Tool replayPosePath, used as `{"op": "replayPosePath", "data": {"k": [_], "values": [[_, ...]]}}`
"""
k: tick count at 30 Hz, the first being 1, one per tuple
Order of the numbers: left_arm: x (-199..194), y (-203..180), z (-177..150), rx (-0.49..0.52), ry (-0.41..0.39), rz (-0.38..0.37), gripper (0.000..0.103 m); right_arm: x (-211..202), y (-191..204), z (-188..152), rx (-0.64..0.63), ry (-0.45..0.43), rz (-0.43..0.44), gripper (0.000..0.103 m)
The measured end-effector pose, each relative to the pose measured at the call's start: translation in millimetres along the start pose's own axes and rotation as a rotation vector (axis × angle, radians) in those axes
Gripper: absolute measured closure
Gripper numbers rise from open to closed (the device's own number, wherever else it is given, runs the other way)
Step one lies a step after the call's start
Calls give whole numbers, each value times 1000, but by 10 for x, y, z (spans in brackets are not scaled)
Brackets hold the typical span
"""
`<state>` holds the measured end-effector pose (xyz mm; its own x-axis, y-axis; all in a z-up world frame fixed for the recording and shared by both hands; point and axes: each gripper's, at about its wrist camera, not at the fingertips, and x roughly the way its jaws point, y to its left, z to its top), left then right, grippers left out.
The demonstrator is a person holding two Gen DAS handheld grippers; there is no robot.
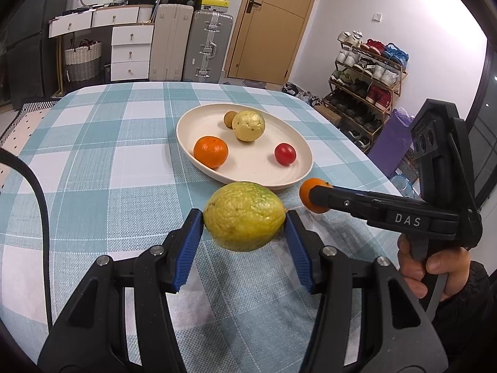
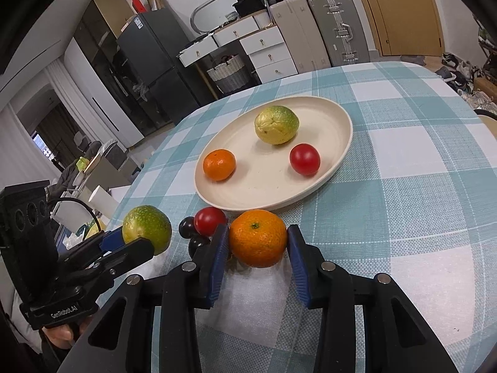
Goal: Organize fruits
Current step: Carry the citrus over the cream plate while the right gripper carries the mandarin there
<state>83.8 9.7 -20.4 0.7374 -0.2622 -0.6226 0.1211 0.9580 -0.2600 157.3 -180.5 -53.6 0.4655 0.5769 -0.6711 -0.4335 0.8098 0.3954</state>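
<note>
My two wrist cameras sit low and close over the desk (image 1: 93, 143), both facing the plate (image 1: 198, 118) (image 2: 341, 115), each catching the other claw.

Two guavas (image 2: 276, 125), two oranges (image 2: 257, 238), two tomatoes (image 2: 304, 159) (plus two dark fruits (image 2: 187, 227)), one plate (image 2: 338, 118).

You are working over a tablecloth (image 1: 93, 168) checked in teal and white, with a plain cream plate (image 1: 198, 118) carrying an orange tangerine (image 1: 210, 151), a red tomato (image 1: 285, 154), a pale yellow guava (image 1: 249, 125) and a small brown fruit (image 1: 230, 119). You are gripping a yellow-green guava (image 1: 244, 216) between the blue ribbed pads (image 1: 189, 245) of the black left gripper (image 1: 244, 233). You are holding an orange mandarin (image 2: 257, 237) in the black, blue-padded right gripper (image 2: 257, 258), beside a red tomato (image 2: 209, 220) and two glossy black fruits (image 2: 187, 227).
</note>
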Motion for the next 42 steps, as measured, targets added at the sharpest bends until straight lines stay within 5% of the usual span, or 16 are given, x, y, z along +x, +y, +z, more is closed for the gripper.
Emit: {"op": "replayPosePath", "data": {"k": [20, 42], "values": [[122, -124, 237, 42, -35, -4, 52, -260, 55, 136, -54, -102, -45, 64], [475, -191, 493, 81, -31, -10, 52, -102, 12, 318, -41, -104, -64, 64]]}}
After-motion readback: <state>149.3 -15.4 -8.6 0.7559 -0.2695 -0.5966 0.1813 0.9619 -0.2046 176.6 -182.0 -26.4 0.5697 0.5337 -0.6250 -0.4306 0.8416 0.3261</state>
